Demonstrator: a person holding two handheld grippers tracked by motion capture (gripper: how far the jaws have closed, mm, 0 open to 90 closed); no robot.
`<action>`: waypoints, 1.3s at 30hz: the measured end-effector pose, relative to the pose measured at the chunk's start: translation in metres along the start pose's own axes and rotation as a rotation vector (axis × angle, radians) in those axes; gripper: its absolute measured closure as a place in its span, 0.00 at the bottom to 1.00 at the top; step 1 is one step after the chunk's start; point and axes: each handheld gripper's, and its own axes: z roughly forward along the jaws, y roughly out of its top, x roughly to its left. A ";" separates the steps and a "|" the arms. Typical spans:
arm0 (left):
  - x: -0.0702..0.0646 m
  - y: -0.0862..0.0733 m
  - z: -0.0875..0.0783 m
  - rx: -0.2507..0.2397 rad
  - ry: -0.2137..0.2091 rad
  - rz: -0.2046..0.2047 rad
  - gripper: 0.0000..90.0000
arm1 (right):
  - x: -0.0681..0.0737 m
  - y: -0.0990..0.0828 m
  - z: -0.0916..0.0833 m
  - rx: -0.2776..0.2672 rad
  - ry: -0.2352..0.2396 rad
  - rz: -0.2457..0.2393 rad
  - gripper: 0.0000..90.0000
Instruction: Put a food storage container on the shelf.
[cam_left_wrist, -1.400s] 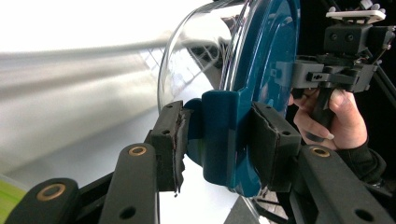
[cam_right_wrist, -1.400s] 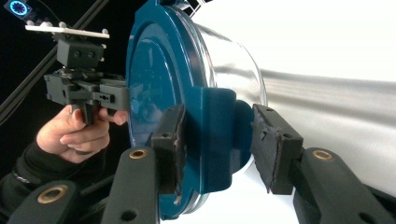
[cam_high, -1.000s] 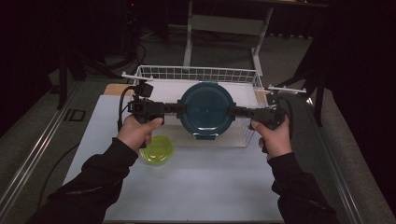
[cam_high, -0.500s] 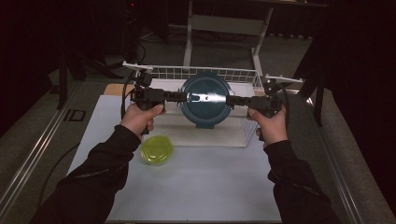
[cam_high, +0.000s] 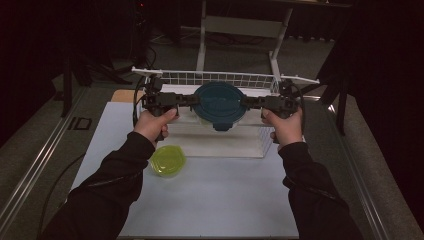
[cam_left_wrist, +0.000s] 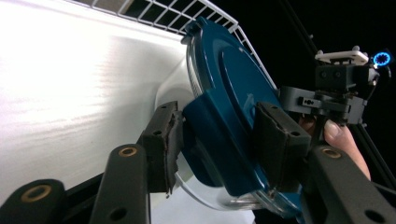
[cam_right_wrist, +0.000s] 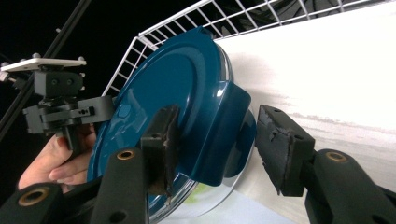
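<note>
Blue lid (cam_high: 220, 105) on a clear bowl (cam_left_wrist: 205, 198), low over the white basket (cam_high: 220, 79). Between left gripper (cam_high: 192, 101) and right gripper (cam_high: 248, 102). Jaws half open, just opening, tabs loose between them.

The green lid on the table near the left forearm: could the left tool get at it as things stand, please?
Probably not at once: the left tool has the blue-lidded container's tab between its pads. The green lid itself lies uncovered on the table.
</note>
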 end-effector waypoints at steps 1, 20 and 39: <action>0.000 0.001 0.000 0.000 0.004 0.010 0.58 | 0.000 0.001 0.000 -0.002 -0.005 0.001 0.55; -0.017 -0.016 -0.027 -0.071 0.081 0.173 0.50 | 0.029 -0.023 -0.030 -0.020 -0.033 -0.191 0.52; -0.043 -0.068 -0.050 -0.085 0.044 0.365 0.43 | 0.059 -0.084 -0.010 0.078 0.083 -0.308 0.96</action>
